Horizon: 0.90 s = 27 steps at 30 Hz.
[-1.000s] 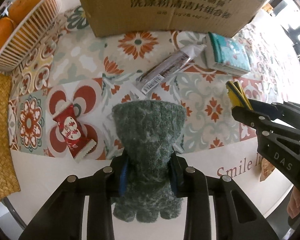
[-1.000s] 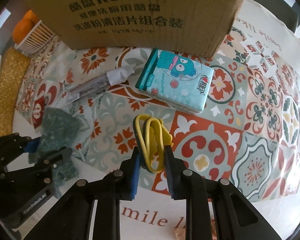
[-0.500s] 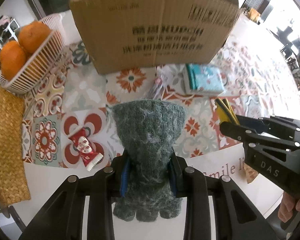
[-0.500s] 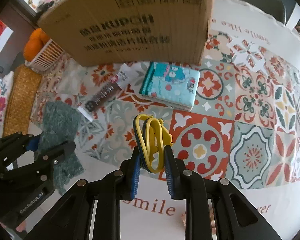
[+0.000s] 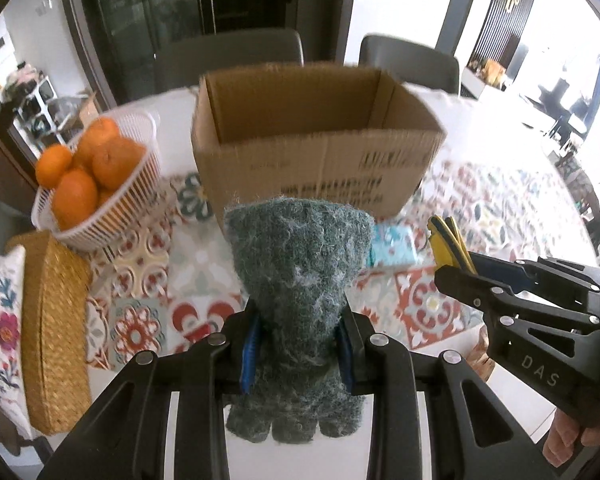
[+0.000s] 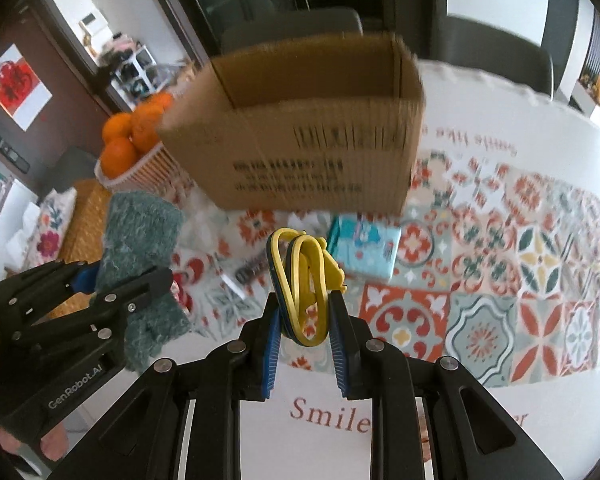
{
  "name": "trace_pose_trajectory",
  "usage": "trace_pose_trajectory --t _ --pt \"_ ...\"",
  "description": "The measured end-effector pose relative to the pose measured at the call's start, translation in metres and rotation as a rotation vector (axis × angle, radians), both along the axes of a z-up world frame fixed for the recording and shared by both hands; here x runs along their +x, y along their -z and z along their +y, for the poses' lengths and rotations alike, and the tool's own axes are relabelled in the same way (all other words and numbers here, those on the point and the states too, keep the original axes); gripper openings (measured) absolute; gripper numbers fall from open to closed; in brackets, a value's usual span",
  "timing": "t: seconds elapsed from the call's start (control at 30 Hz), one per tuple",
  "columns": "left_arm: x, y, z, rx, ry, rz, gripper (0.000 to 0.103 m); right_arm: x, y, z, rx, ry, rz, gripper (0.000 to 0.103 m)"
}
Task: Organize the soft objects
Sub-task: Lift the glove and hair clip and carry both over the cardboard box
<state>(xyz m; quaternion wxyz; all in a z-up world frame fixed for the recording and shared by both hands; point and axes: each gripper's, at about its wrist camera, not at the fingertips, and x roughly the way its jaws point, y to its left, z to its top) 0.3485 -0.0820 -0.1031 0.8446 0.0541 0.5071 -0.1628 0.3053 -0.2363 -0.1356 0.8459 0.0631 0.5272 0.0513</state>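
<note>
Left hand-held gripper (image 5: 296,344): black jaws with blue pads clamped on a fuzzy dark-green knitted glove (image 5: 298,280), its finger ends hanging below the jaws.
Right hand-held gripper (image 5: 456,264): entering from the right, pinching a bunch of yellow and dark rubber bands (image 5: 446,238).
Box: an open brown cardboard box (image 5: 312,160) with printed lettering stands behind the glove.
Basket: a white plastic basket (image 5: 112,196) of oranges (image 5: 74,192) sits left of the box.
Table (image 5: 512,208): covered in a patterned tile-print cloth; a teal tissue pack (image 5: 392,246) lies near the box; a woven straw mat (image 5: 54,328) lies at the left edge.
</note>
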Motion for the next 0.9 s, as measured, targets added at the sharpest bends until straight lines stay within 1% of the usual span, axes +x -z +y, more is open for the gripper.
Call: trace_pose_trajectory --t 0.23,0.43,0.53,0.67,0.9 --pt "0.01 -0.04 0.004 -0.024 0.009 -0.107 0.032 0.004 -0.045 0.01 -0.013 0.023 -0.131 0.024" --pt "0.021 -0.07 0.005 -0.032 0.021 -0.192 0.032 0.01 -0.076 0.013 0.0 0.026 -0.214 0.024" --pt "0.031 -0.084 0.004 -0.039 0.023 -0.226 0.032 0.016 -0.086 0.014 0.005 0.025 -0.24 0.024" --pt "0.049 -0.095 0.0 -0.045 0.031 -0.251 0.032 0.029 -0.099 0.014 0.009 0.018 -0.267 0.024" --pt "0.081 -0.099 -0.007 -0.038 0.048 -0.276 0.032 0.064 -0.112 0.01 -0.004 0.009 -0.288 0.024"
